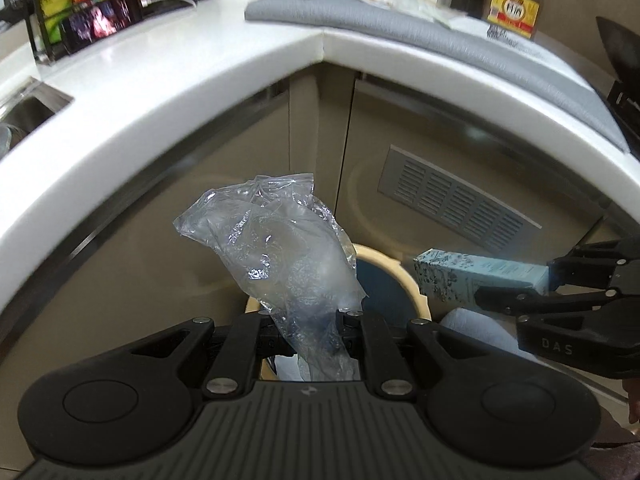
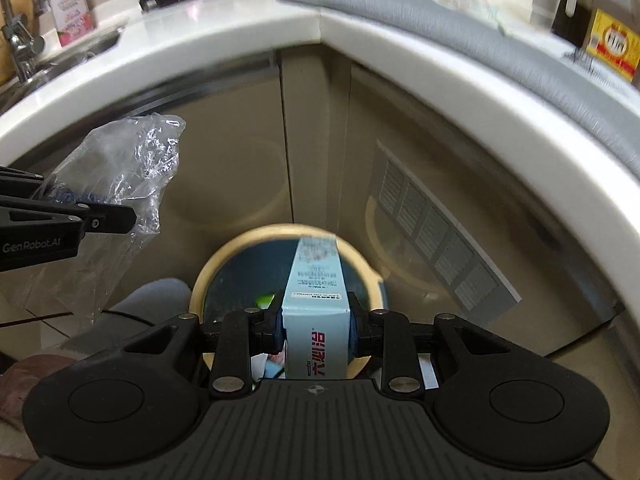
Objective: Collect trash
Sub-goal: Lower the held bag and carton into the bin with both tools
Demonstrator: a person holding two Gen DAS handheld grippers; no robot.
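Two handheld grippers hang above a round waste bin [image 2: 208, 276] with a cream rim, which stands on the floor at the foot of beige corner cabinets. The left gripper [image 1: 308, 332] is clamped on a crumpled clear plastic bag [image 1: 272, 248] — the bag sticks up over the bin's left edge. The right gripper [image 2: 316, 330] pinches a pale blue carton [image 2: 316, 280] between its pads, the carton pointing out over the bin's opening. Some scraps already lie inside the bin. Above the bin curves a white countertop [image 1: 180, 80]; a grey cloth [image 1: 400, 28] lies on it up and to the right of the bin, with an amber bottle [image 1: 514, 0] beyond.
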